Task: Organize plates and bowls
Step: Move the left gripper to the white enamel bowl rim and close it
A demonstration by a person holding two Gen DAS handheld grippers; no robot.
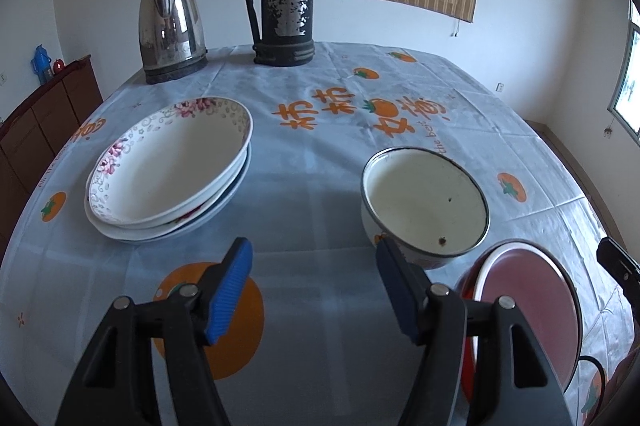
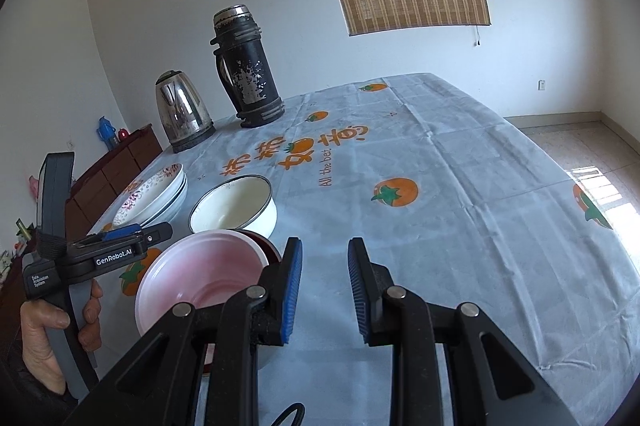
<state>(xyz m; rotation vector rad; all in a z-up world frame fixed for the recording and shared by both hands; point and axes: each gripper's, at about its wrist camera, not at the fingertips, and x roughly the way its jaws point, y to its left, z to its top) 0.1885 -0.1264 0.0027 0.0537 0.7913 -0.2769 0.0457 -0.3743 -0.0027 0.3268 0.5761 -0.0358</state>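
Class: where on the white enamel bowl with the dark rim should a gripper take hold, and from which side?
Grip the white enamel bowl at its near rim, one finger inside, one outside, coming from above: it sits upright and open, and its body looks too wide to span.

Floral-rimmed plates (image 1: pixel 168 161); white bowl (image 1: pixel 424 201); orange-fruit tablecloth (image 1: pixel 320 153).
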